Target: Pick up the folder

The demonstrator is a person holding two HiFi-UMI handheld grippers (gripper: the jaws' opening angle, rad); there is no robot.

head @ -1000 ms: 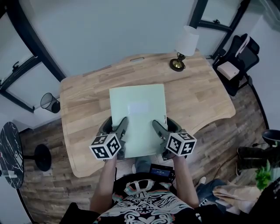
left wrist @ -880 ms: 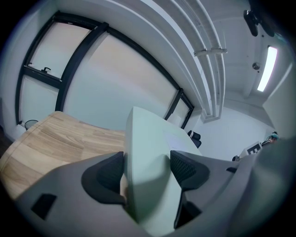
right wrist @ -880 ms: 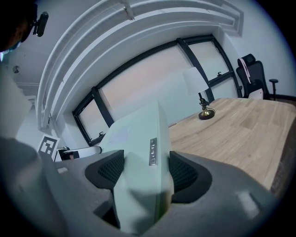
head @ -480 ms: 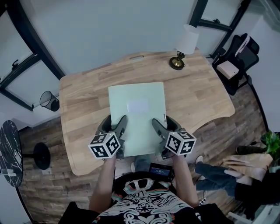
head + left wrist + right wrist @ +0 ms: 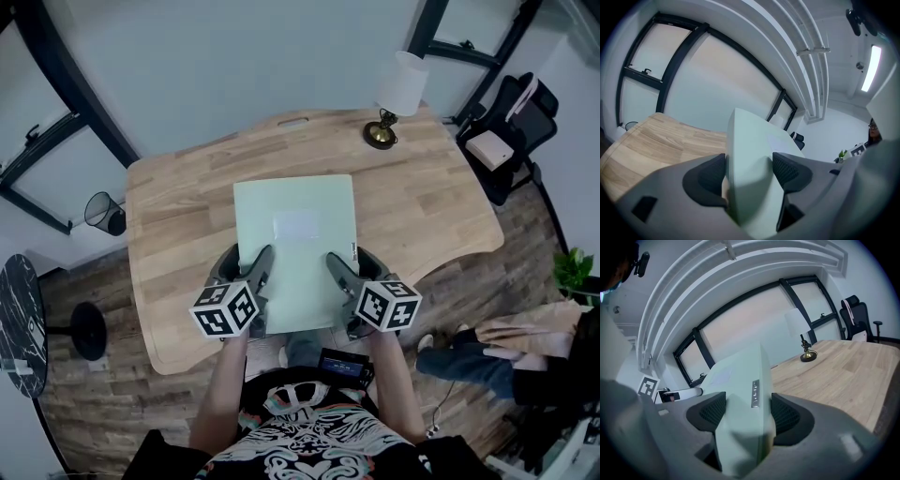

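The pale green folder (image 5: 297, 246) is held flat above the wooden desk (image 5: 183, 206), with a faint white label near its middle. My left gripper (image 5: 253, 281) is shut on the folder's near left edge. My right gripper (image 5: 339, 279) is shut on its near right edge. In the left gripper view the folder (image 5: 750, 154) runs between the two dark pads (image 5: 708, 178). In the right gripper view the folder (image 5: 740, 394) sits clamped between the pads (image 5: 783, 414), and a small printed strip shows on its edge.
A brass lamp (image 5: 394, 98) with a white shade stands at the desk's far right; it also shows in the right gripper view as the lamp (image 5: 802, 341). A black wire bin (image 5: 103, 216) sits left of the desk, an office chair (image 5: 511, 131) to the right. A person (image 5: 511, 352) is at the lower right.
The folder and both grippers have shifted very slightly away from me. The person at the lower right has moved along the floor.
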